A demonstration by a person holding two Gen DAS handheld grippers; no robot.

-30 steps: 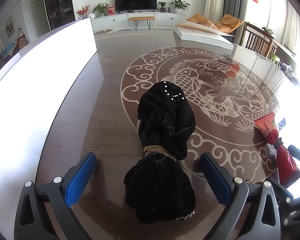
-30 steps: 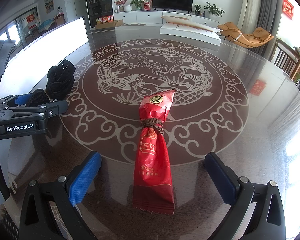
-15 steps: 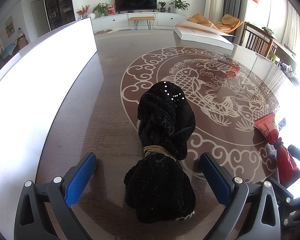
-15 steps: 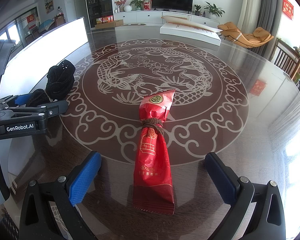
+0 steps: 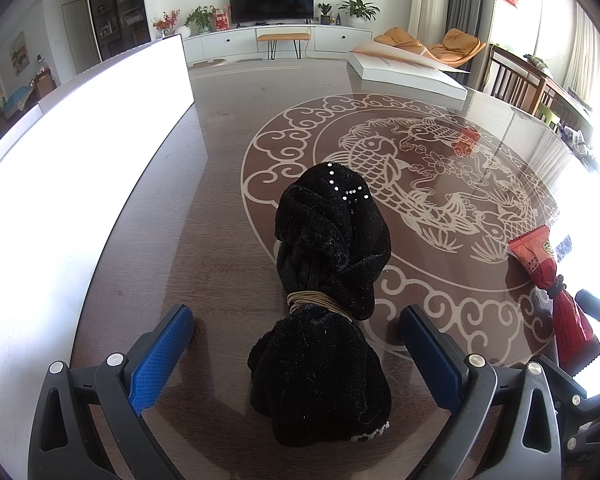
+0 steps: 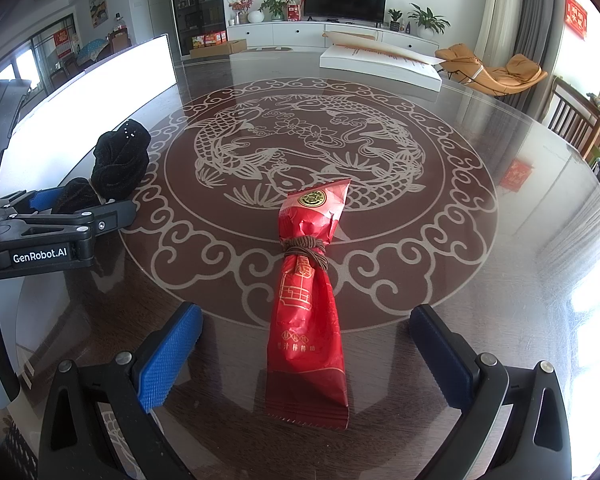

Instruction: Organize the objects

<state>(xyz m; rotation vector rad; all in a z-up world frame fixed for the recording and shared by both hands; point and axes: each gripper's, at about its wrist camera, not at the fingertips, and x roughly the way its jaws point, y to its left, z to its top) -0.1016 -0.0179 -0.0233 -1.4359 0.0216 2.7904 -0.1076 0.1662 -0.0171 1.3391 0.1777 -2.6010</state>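
Your worktop (image 5: 228, 128) carries a carp medallion (image 6: 304, 152), the landmark here; the black velvet bundle (image 5: 328, 304) lies across its left rim, between the spread fingers of your left gripper (image 5: 296, 344); it looks soft and light, so pinch at the tan cord (image 5: 314, 300) binding its waist. The red packet (image 6: 308, 300) lies across the medallion's near rim, inside your wide-open right gripper (image 6: 306, 346); its film looks slippery and crushable; take it at the brown cord (image 6: 305, 249).
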